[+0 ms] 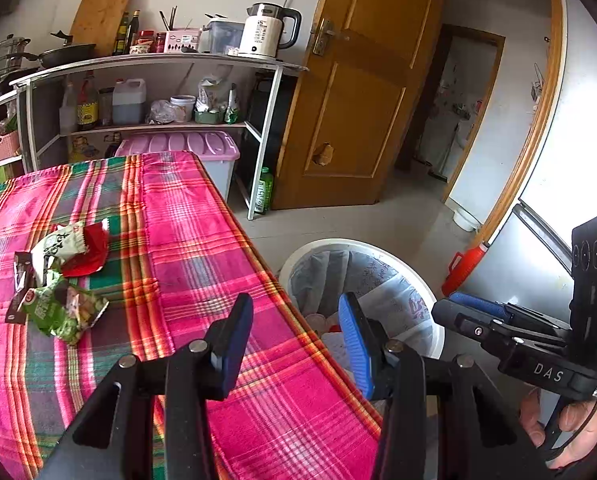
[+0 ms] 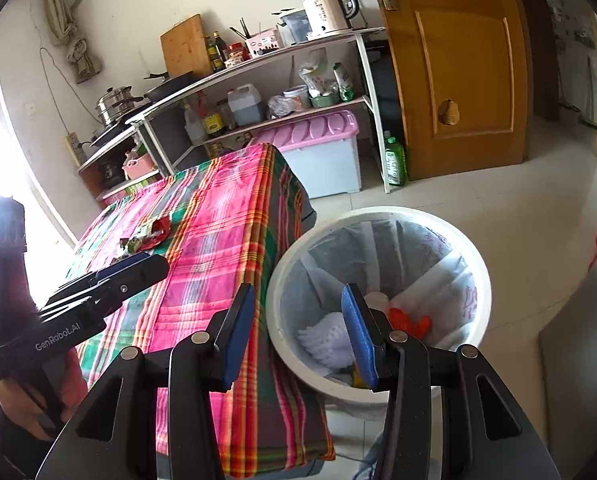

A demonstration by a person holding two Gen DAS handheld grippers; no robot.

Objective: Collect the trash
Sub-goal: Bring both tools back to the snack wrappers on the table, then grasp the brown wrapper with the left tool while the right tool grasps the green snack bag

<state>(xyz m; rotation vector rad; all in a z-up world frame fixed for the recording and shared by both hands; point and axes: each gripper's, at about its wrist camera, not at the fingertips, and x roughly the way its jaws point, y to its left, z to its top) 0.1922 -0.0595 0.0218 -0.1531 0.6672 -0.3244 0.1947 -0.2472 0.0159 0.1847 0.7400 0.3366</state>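
Several crumpled snack wrappers lie in a pile on the plaid tablecloth: a green one [image 1: 64, 310], a red one [image 1: 88, 254], a white-green one [image 1: 58, 244] and a dark one [image 1: 20, 280]. The pile shows small in the right wrist view [image 2: 144, 238]. A white trash bin [image 1: 434, 312] with a liner stands on the floor beside the table, with trash inside [image 2: 412, 322]. My left gripper [image 1: 296, 336] is open and empty over the table's right edge. My right gripper [image 2: 298, 330] is open and empty, above the bin's rim [image 2: 282, 344].
The table [image 2: 226, 248] has a pink-green plaid cloth. A metal shelf rack [image 1: 266, 120] with a kettle, bottles and pots stands behind it, with a pink-lidded box [image 1: 202, 148] under it. A wooden door [image 1: 362, 80], a red jug [image 1: 462, 268] and a refrigerator [image 1: 570, 160] are on the right.
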